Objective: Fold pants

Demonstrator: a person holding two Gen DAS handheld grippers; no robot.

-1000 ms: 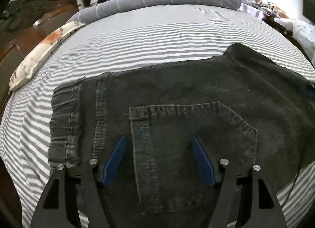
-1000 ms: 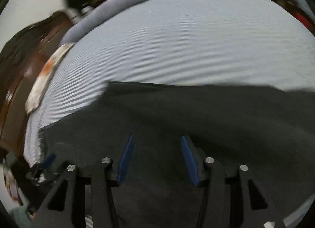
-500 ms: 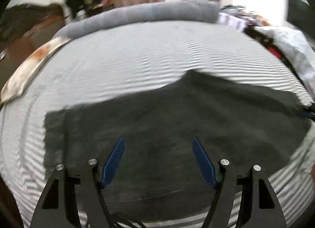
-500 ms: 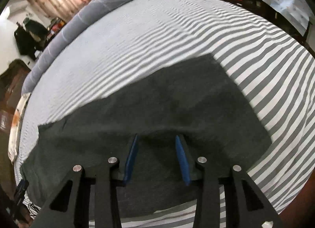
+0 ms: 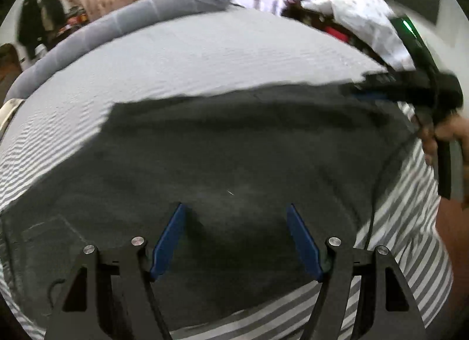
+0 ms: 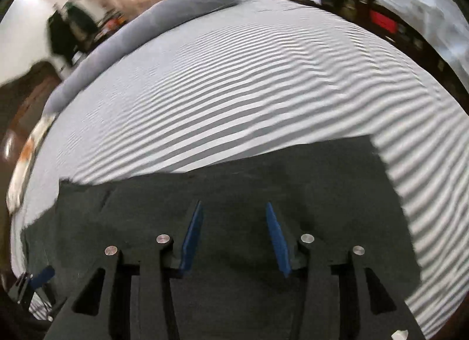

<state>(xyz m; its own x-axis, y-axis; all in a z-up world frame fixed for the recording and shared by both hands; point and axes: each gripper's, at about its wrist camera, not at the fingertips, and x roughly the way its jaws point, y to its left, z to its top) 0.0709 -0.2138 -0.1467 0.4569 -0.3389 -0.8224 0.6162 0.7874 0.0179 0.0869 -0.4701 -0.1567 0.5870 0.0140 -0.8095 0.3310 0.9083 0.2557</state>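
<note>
Dark grey denim pants lie flat on the striped bed, spread left to right; they also show in the right wrist view. My left gripper is open and empty, its blue pads low over the middle of the pants. My right gripper is open and empty over the pants near their right end, whose cut edge shows. The right gripper body and the hand holding it appear at the right of the left wrist view. The left gripper's tip shows at the lower left of the right wrist view.
The bed has a grey-and-white striped sheet. A long grey bolster lies along its far side. A dark wooden headboard and a patterned pillow are at the left. Cluttered furniture stands beyond the right edge.
Both grippers have swung to the right along the pants. The waistband and back pocket have slid out of the left wrist view, and the right gripper now shows there.
</note>
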